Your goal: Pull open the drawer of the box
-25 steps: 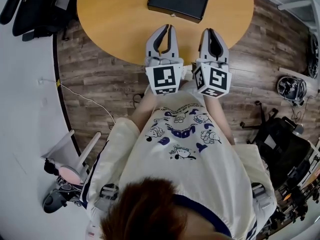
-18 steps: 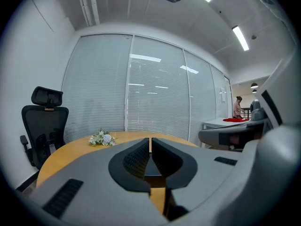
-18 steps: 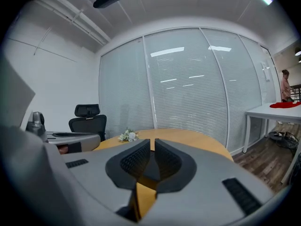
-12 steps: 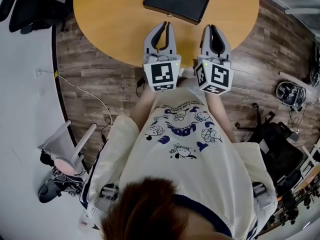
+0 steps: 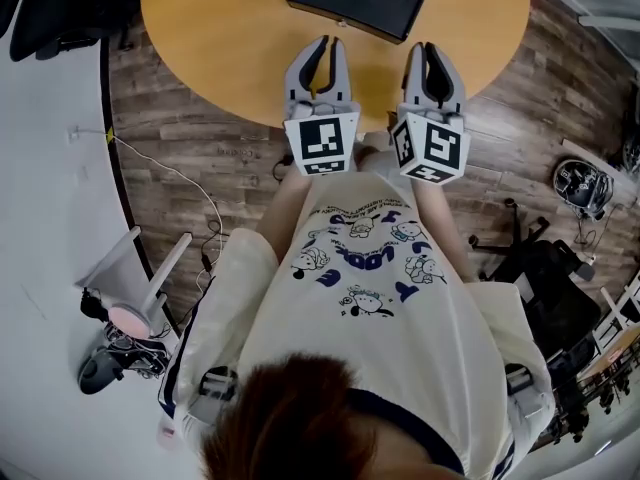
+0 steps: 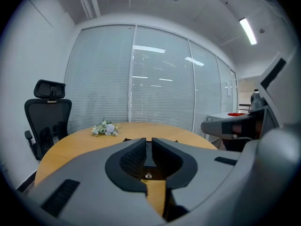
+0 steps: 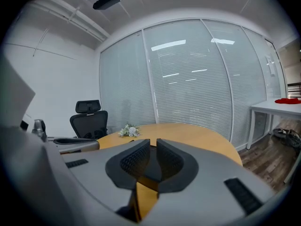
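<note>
The black box (image 5: 357, 1) lies flat on the round wooden table (image 5: 220, 28), near its far side in the head view. My left gripper (image 5: 322, 42) hovers just short of the box's front, jaws shut with nothing in them. In the left gripper view the box's dark front (image 6: 148, 167) and its small metal drawer knob (image 6: 148, 175) show straight ahead behind the left gripper (image 6: 146, 141). My right gripper (image 5: 428, 48) hangs beside it to the right, also shut and empty. The right gripper view shows the box (image 7: 151, 166) beyond the right gripper (image 7: 153, 144).
A small bunch of white flowers (image 6: 106, 128) sits on the table's far side. Black office chairs stand at the left (image 5: 60, 8) and the right (image 5: 555, 288). A cable and a white stand (image 5: 130, 288) lie on the wood floor. The person's torso fills the view's lower half.
Both grippers have moved a little forward over the table edge, closer to the box's front. Their jaws have stayed shut.
</note>
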The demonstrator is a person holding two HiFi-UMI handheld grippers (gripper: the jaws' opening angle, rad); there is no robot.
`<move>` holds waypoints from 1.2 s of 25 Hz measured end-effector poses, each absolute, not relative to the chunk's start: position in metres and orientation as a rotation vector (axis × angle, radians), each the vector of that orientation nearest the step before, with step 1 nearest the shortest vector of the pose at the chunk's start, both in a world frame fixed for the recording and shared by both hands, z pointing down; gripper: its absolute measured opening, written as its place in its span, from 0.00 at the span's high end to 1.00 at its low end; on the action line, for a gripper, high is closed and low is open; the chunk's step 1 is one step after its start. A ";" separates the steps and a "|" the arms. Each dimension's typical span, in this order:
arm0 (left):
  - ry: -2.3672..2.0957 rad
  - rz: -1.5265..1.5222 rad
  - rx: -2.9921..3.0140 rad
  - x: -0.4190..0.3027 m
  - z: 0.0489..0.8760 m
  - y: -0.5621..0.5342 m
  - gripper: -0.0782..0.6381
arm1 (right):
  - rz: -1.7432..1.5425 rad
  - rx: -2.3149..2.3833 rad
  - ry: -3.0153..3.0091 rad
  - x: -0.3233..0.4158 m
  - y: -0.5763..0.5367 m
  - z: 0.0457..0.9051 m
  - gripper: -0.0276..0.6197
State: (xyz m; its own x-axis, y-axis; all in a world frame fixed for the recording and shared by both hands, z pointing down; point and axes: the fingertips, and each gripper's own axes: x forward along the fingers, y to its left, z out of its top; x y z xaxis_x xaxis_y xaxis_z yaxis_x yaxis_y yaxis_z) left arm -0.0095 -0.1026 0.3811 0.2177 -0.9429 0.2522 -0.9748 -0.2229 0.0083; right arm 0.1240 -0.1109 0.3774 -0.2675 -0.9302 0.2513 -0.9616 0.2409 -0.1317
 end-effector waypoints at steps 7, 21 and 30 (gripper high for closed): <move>-1.791 0.324 2.331 -0.009 0.398 -0.111 0.85 | 0.423 1.841 -2.335 0.125 -0.113 0.385 0.89; -1.669 0.401 2.278 -0.013 0.448 -0.125 0.85 | 0.501 1.844 -2.247 0.117 -0.120 0.416 0.89; -1.577 0.436 2.242 -0.007 0.472 -0.132 0.78 | 0.550 1.858 -2.194 0.121 -0.125 0.433 0.89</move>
